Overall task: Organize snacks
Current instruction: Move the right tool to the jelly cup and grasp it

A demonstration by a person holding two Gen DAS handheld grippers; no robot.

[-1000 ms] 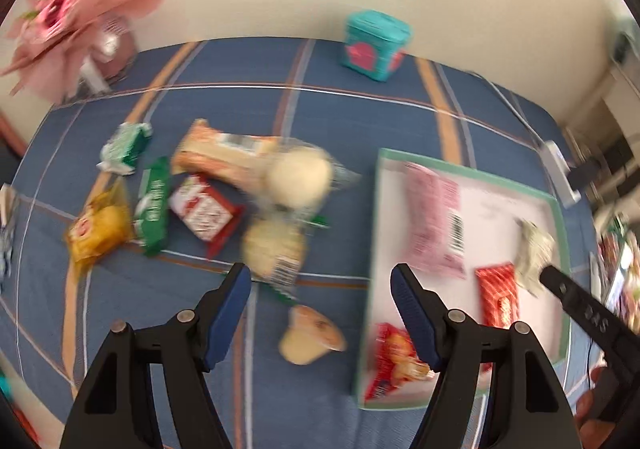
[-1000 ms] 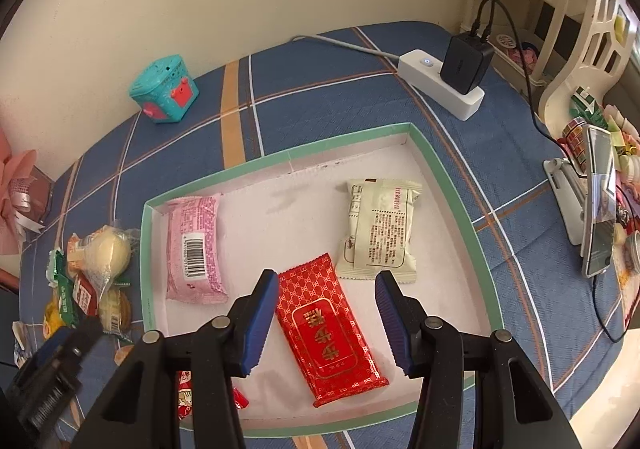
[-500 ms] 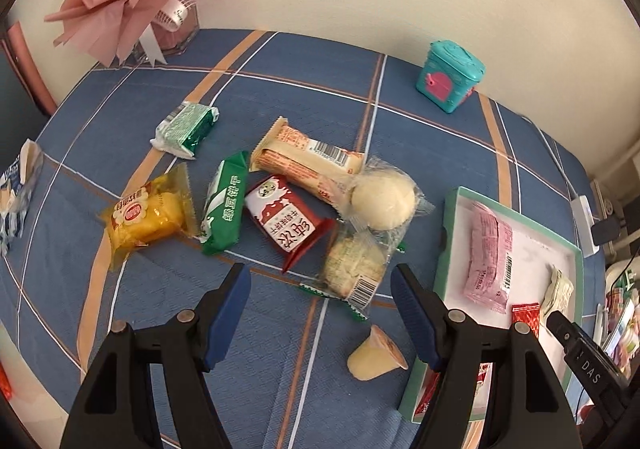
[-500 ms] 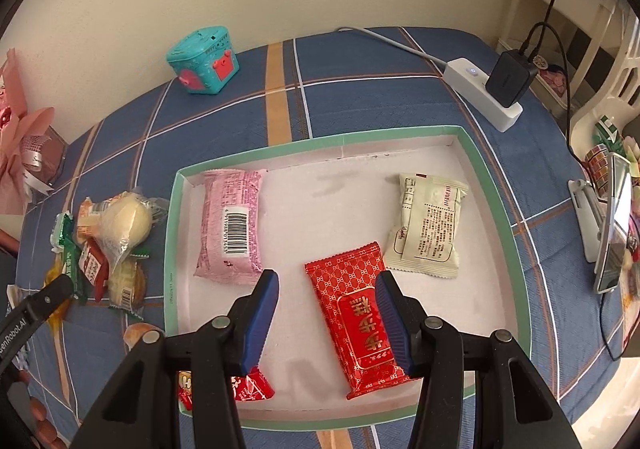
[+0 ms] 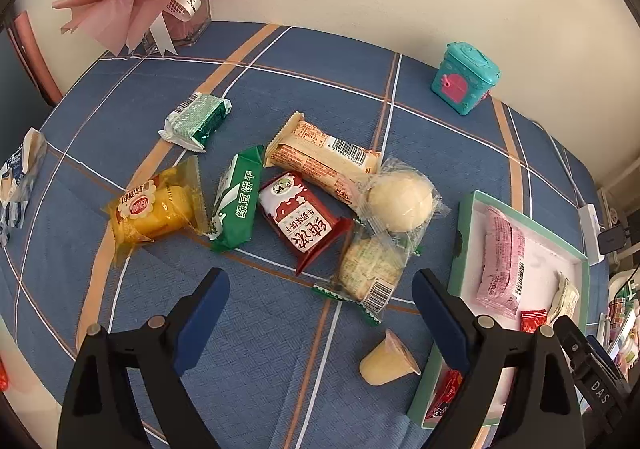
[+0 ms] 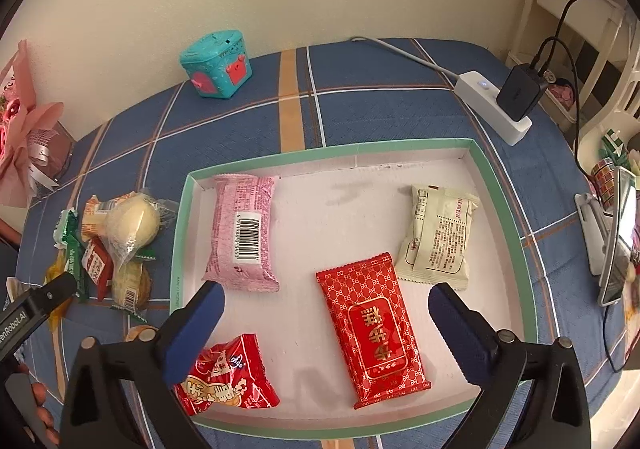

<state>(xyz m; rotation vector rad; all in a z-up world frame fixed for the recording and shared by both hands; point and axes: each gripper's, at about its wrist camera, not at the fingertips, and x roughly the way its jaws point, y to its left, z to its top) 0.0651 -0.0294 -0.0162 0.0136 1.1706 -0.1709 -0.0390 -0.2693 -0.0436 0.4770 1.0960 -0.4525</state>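
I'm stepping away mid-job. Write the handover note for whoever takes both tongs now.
Left tongs: jaws opening, nothing between them, above the loose pile.
Right tongs: jaws opening, empty, over the tray.
Done: four packs in the tray: pink, cream, long red, small red.
Left on the cloth: yellow, green, red milk biscuit, orange bar, bun, cracker, green-white pack, jelly cup. Nearest the left tongs: cracker.
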